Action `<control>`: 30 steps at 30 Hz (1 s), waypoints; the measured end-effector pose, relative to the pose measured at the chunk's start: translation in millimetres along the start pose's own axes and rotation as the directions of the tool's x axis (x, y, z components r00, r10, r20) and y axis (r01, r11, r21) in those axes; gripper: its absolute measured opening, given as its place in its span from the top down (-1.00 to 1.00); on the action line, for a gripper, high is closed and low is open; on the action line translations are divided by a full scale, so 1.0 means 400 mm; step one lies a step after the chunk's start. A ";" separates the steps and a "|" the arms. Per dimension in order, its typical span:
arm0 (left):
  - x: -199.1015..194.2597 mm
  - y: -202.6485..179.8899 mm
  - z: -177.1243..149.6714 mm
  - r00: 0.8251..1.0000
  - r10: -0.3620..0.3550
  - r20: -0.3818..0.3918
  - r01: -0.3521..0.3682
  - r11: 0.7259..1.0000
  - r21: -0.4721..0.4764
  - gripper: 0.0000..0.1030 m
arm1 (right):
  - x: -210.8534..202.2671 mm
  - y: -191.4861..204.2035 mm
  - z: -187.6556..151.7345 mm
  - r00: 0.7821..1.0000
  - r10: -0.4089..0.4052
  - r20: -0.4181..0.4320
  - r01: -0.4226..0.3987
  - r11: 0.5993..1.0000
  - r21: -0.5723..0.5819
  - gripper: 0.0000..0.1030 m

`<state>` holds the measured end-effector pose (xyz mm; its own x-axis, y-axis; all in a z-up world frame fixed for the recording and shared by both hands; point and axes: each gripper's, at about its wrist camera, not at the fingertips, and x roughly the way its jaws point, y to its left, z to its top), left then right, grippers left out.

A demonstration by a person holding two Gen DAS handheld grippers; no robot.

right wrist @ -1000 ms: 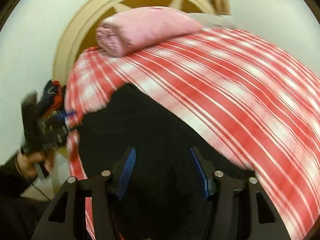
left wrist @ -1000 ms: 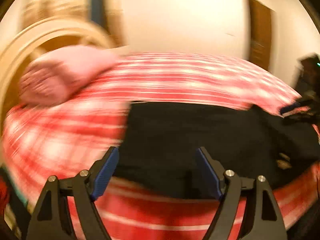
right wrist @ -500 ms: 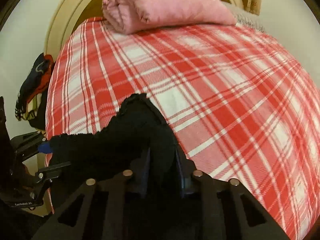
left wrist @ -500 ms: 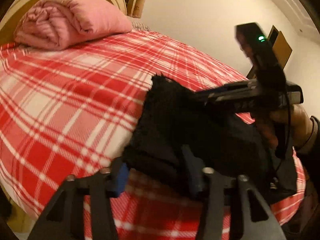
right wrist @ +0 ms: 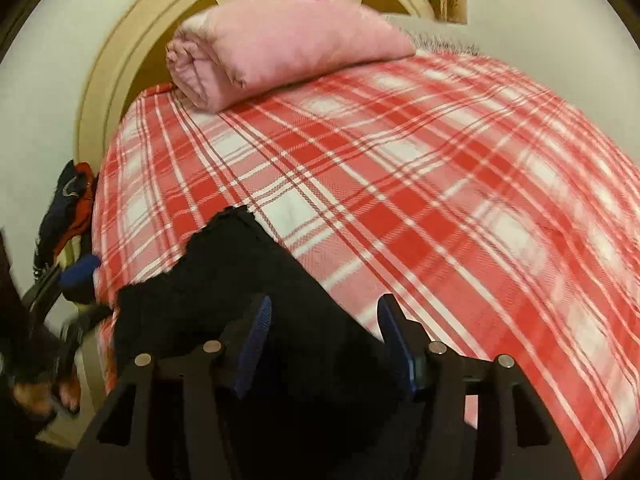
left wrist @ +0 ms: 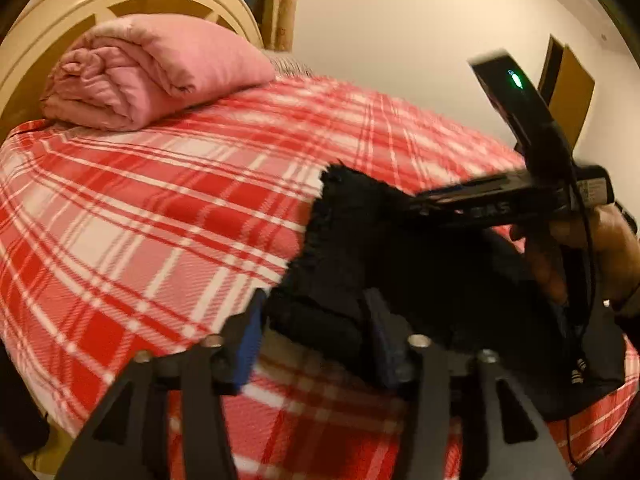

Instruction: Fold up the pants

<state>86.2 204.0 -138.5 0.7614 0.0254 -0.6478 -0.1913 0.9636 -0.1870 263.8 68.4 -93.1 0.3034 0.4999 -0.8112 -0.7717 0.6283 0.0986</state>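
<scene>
Both grippers are letting go of the folded black pants at the near edge of the bed.

The left gripper [left wrist: 316,340] and right gripper [right wrist: 324,344] are opening, black pants [left wrist: 360,240] between the jaws but no longer pinched. Judging ahead: back out straight without dragging fabric across the plaid bedspread [right wrist: 400,200] toward the pink bedding [right wrist: 280,52].
</scene>
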 end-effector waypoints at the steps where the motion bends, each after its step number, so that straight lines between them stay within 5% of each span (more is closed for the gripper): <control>1: -0.021 0.013 0.000 0.999 0.019 0.028 -0.019 1.000 0.001 -0.52 | -0.045 0.003 -0.024 1.000 0.008 0.016 -0.008 1.000 -0.001 -0.10; 4: -0.068 0.050 0.002 0.992 0.074 0.100 -0.073 0.997 -0.014 -0.61 | -0.113 0.047 -0.096 0.998 0.053 0.017 -0.052 0.998 -0.037 -0.10; 6: -0.068 0.069 0.013 0.994 0.061 0.086 -0.059 0.998 -0.022 -0.61 | -0.125 0.094 -0.147 0.996 0.086 -0.012 -0.086 0.992 -0.087 -0.10; 9: -0.029 0.069 0.025 0.997 -0.059 0.043 0.060 0.998 -0.033 -0.61 | -0.099 0.162 -0.253 0.991 0.068 -0.115 -0.087 0.983 -0.164 -0.10; 12: 0.027 0.042 0.020 0.999 -0.039 -0.021 0.039 0.999 0.008 -0.53 | -0.040 0.151 -0.343 0.981 0.013 -0.192 -0.039 0.990 -0.133 -0.11; 19: 0.085 -0.013 0.022 0.999 0.008 -0.042 -0.003 0.994 0.105 -0.55 | -0.059 0.129 -0.364 0.991 0.019 -0.133 -0.027 0.998 -0.062 -0.11; 30: 0.119 -0.015 0.048 0.997 -0.011 -0.075 0.019 0.995 0.100 -0.57 | -0.066 0.137 -0.378 0.996 -0.014 -0.088 0.010 0.999 -0.040 -0.11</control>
<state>135.4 204.4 -154.0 0.7152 -0.0055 -0.6989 -0.1137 0.9857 -0.1241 128.9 -0.4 -153.2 0.2635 0.4365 -0.8603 -0.7904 0.6090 0.0669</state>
